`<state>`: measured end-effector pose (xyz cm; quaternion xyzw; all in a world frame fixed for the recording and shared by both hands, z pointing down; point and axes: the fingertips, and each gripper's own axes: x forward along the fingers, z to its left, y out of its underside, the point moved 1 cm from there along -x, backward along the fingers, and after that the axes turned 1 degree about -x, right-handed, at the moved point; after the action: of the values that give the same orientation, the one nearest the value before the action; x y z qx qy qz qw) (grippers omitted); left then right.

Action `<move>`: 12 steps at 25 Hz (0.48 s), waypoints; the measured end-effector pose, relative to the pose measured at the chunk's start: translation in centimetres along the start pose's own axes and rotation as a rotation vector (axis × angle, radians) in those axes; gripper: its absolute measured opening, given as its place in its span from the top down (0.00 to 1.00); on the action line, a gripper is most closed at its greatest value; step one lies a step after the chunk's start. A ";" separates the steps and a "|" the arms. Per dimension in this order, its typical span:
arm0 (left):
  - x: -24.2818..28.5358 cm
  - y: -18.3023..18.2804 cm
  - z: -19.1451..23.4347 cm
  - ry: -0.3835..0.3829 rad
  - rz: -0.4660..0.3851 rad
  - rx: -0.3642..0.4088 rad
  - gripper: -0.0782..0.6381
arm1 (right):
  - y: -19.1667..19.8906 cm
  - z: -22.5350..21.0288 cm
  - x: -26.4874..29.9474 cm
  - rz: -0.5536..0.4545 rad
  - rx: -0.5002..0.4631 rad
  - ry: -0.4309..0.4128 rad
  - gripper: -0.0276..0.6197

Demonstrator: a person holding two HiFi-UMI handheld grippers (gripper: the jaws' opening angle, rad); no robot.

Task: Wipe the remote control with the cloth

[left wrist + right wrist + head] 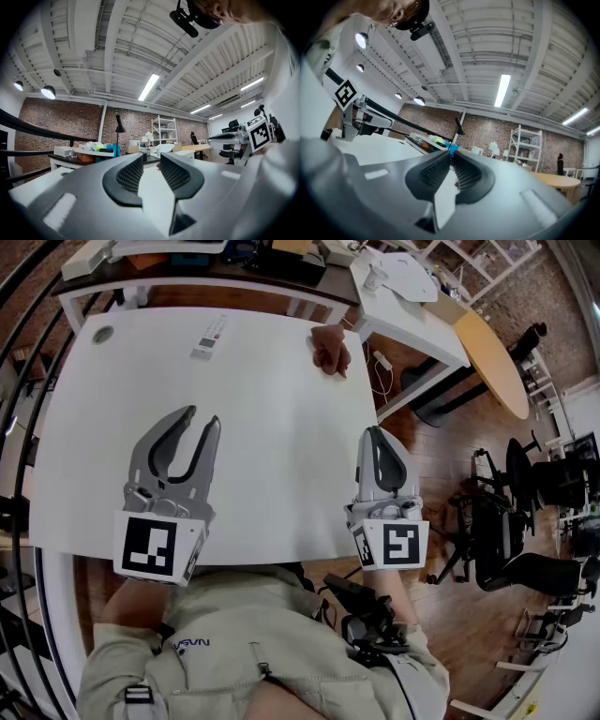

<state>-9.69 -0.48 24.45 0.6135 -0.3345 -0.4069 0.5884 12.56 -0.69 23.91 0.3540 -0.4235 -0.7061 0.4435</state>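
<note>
A white remote control (208,337) lies near the far edge of the white table (272,474). To its right, at the table's far right corner, sits a crumpled brown cloth (330,350). My left gripper (203,418) hovers over the table's near left part with its jaws apart and nothing between them; the left gripper view shows the same gap at my left gripper (151,159). My right gripper (375,433) is at the table's near right edge, shut and empty, and in its own view the right gripper (451,157) has its pads together. Both grippers are well short of the remote and the cloth.
A grey round grommet (102,335) sits in the table's far left corner. Beyond the table stands a dark desk (187,263) with clutter. A small white table (412,296) and a round wooden table (492,357) stand at the right, with black office chairs (525,521) on the wooden floor.
</note>
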 end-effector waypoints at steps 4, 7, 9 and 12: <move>1.3 -3.2 0.9 0.001 -0.040 0.035 0.75 | -2.3 -1.5 1.9 -0.045 -0.053 -0.022 0.85; 2.9 -6.3 0.9 0.023 -0.079 0.083 0.73 | -4.2 -2.7 3.6 -0.080 -0.085 -0.031 0.76; 3.9 -8.1 1.0 0.033 -0.109 0.112 0.72 | -5.4 -3.7 4.8 -0.108 -0.102 -0.034 0.71; 5.5 -9.7 2.1 0.033 -0.145 0.164 0.72 | -6.9 -5.2 6.9 -0.135 -0.101 -0.035 0.64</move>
<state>-9.73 -5.50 14.24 0.6890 -0.3115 -0.4095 0.5104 12.42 -6.85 14.72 0.3465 -0.3701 -0.7611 0.4046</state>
